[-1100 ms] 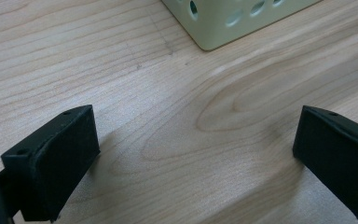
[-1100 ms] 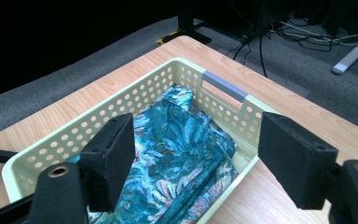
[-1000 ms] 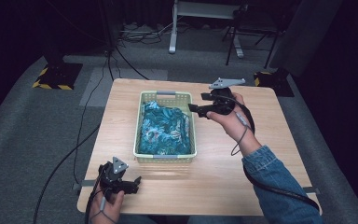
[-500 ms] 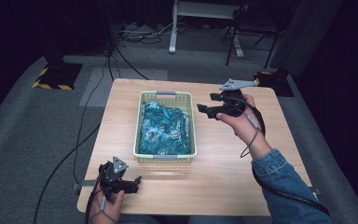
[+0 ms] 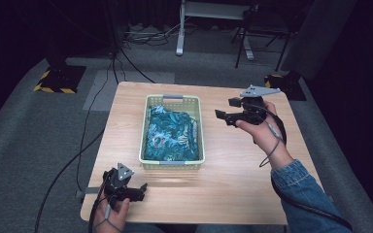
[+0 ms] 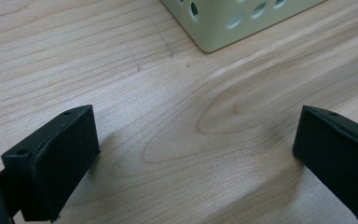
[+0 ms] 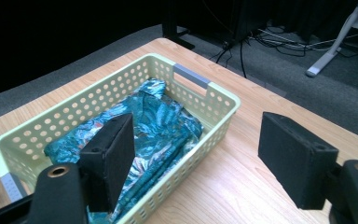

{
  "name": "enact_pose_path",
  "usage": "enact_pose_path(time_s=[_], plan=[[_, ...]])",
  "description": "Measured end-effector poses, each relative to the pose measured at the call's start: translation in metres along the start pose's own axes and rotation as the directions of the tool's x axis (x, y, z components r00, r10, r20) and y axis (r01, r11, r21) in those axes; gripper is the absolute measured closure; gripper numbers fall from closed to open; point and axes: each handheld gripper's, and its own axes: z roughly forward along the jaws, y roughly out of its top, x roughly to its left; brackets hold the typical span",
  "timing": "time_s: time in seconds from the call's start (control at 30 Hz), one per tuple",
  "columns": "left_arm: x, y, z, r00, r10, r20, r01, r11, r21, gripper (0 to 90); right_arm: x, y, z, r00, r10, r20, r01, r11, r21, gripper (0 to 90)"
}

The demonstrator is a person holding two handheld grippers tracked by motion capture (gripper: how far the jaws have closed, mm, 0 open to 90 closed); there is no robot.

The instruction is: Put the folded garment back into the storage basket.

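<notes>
Pale green perforated basket (image 5: pixel 148 136) sits mid-tabletop (image 5: pixel 238 184), long axis running away from the person, grey handle on its far short end. Folded teal patterned cloth (image 5: pixel 169 136) lies inside the basket, covering most of its floor and staying below the rim.

Right tongs (image 5: pixel 223 109) held above the tabletop just right of the basket's far half, tips pointing toward the basket, grey three-cornered plate on top. Jaws spread wide, nothing between them, not touching basket or cloth. In the right gripper view, the right tongs (image 7: pixel 200 149) look down over the basket (image 7: pixel 214 128) from its handle end; cloth (image 7: pixel 158 121) shows between and behind the two black pads, well apart from them.

Left tongs (image 5: pixel 143 190) rest low at the near left corner of the tabletop, close to the basket's near left corner but apart from it. Left gripper view: left tongs (image 6: pixel 191 154) spread wide, bare wood (image 6: pixel 177 93) between the pads, basket corner (image 6: pixel 214 28) at top of view, clear of the jaws. Cables trail from both tongs off the near edge.
</notes>
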Motion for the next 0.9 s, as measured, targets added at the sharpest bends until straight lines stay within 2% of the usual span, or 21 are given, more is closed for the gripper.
enact_pose_path(time_s=[0.33, 0.9], plan=[[-0.001, -0.001, -0.001, 1.0, 0.005, 0.002, -0.005, 1.0, 0.001, 0.3, -0.014, -0.012, -0.013, 0.9997, 0.001, 0.024, -0.001, 1.0, -0.008, 27.2], [-0.001, -0.001, -0.001, 0.9999, 0.009, 0.005, -0.009, 1.0, 0.002, 0.3, -0.038, -0.045, -0.042, 0.9968, 0.02, 0.078, -0.02, 1.0, 0.003, 26.8]])
